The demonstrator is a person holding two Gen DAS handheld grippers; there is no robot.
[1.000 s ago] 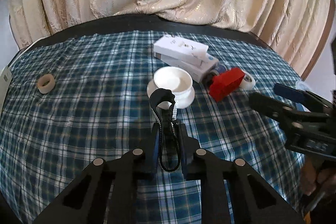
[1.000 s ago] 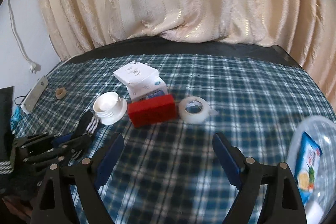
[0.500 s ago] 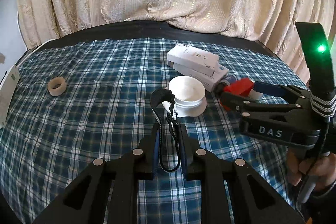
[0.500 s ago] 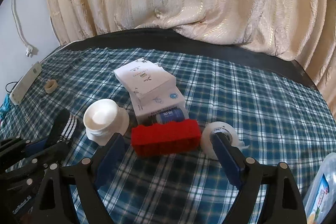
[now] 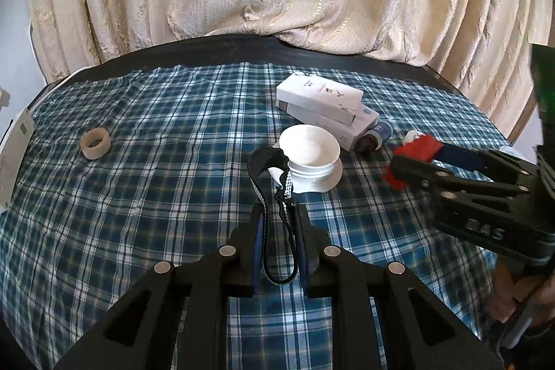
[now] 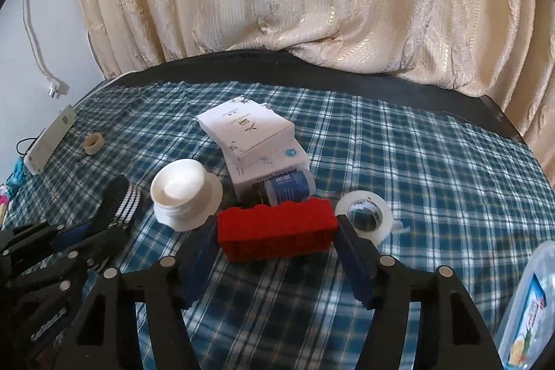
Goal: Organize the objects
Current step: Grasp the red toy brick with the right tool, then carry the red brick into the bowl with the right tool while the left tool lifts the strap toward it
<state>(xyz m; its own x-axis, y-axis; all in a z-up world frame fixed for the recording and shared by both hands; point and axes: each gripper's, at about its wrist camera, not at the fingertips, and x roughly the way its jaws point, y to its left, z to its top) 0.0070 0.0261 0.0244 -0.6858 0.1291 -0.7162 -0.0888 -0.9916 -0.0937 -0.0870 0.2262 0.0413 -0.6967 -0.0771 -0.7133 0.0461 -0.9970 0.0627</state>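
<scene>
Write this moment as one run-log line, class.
left gripper: shut on strap | right gripper: closing around red block | white bowl: beside block

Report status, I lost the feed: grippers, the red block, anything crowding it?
Left gripper shut on black strap. Right gripper closing around red block. Blue bottle and tape roll crowd it.

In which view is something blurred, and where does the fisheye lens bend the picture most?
Left wrist view: the red block and the right gripper look smeared, while the white cup stays sharp. Right wrist view: the block is crisp between the closing jaws. Both views: the table edge curves and the corners go black.
</scene>
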